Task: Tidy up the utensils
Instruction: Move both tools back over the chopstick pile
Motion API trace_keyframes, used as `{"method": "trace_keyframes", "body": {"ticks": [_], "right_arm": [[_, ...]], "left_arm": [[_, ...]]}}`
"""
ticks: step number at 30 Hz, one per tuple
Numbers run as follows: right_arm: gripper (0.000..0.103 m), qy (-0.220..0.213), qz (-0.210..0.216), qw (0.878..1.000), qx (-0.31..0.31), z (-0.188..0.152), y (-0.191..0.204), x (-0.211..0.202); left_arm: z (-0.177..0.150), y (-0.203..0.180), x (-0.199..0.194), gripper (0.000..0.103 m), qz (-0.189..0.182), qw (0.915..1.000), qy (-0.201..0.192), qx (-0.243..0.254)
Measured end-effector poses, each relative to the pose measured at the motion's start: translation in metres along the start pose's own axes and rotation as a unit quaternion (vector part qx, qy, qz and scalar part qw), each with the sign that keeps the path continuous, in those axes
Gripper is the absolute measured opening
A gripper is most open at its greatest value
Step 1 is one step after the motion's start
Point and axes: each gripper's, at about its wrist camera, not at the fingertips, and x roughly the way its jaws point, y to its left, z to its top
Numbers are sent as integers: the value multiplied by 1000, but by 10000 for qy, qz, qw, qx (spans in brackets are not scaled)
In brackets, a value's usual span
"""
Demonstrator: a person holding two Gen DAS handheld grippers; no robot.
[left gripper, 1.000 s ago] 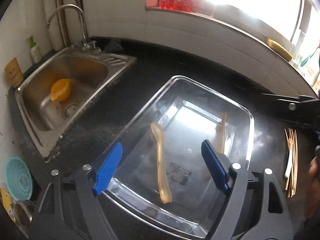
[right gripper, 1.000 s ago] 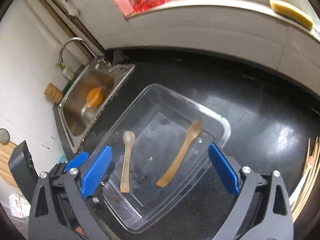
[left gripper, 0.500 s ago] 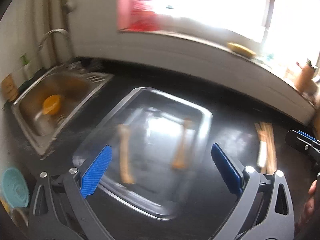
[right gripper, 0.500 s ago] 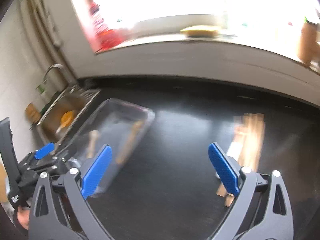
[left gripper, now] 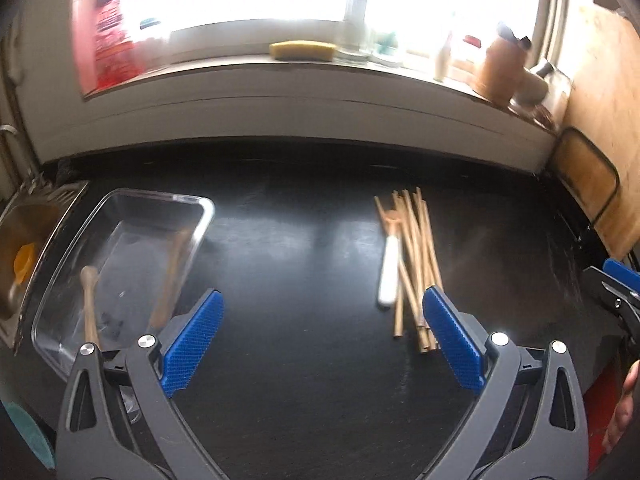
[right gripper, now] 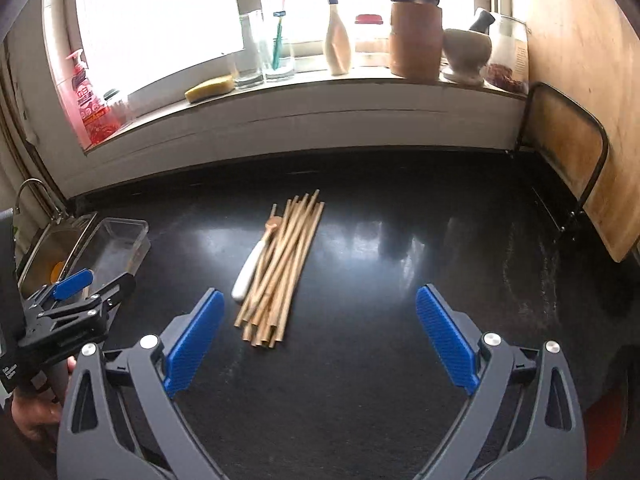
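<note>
A pile of wooden chopsticks (left gripper: 416,264) lies on the black counter with a white-handled spoon (left gripper: 390,276) beside it; both also show in the right wrist view, the chopsticks (right gripper: 282,264) and the spoon (right gripper: 250,270). A clear plastic tray (left gripper: 64,268) at the left holds two tan spoons (left gripper: 89,304); the tray (right gripper: 140,226) is small in the right wrist view. My left gripper (left gripper: 322,338) is open and empty, above the counter between tray and chopsticks. My right gripper (right gripper: 318,346) is open and empty, just right of the chopsticks' near ends.
A steel sink (left gripper: 20,232) with an orange item lies left of the tray. The window sill (right gripper: 304,80) carries a sponge, bottles, jars and a mortar. A wooden board in a wire rack (right gripper: 572,152) stands at the right edge.
Both grippers swung right, away from above the tray toward the chopstick pile. The tray moved to the left of both views. Both grippers stayed open.
</note>
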Motion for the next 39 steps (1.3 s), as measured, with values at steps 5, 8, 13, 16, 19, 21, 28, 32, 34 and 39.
{"method": "trace_keyframes", "body": {"ticks": [5,8,13,16,19,21,28,32,34,39], "right_arm": [[88,181,45,9998,71,5,-11,21],[87,336,75,9993,174,8,-21,39],[87,535,-23,9982,271,14,-39,72],[87,682,-42,9972,314,19,-47,95],[87,780,-35,9964,317,23,-50,113],[87,825,-21,9961,298,26,-49,122],[87,987,34,9949,215,31,-39,159],[81,1225,24,9924,100,31,-25,188],[81,1257,-100,9920,-19,32,-18,199],[81,1396,-186,9900,-41,33,-12,217]], "left_arm": [[10,-18,21,97,-56,9995,29,302],[17,-29,53,97,-70,9983,181,548],[29,-45,115,97,-116,9958,443,796],[33,-51,150,97,-74,9942,654,855],[35,-55,178,97,-85,9923,838,910],[36,-55,191,97,8,9911,906,977],[42,-29,196,97,-243,9924,1013,649],[47,-21,195,97,-65,9937,848,726],[46,-18,202,97,-59,9927,940,758],[41,-7,204,97,-54,9932,945,684]]}}
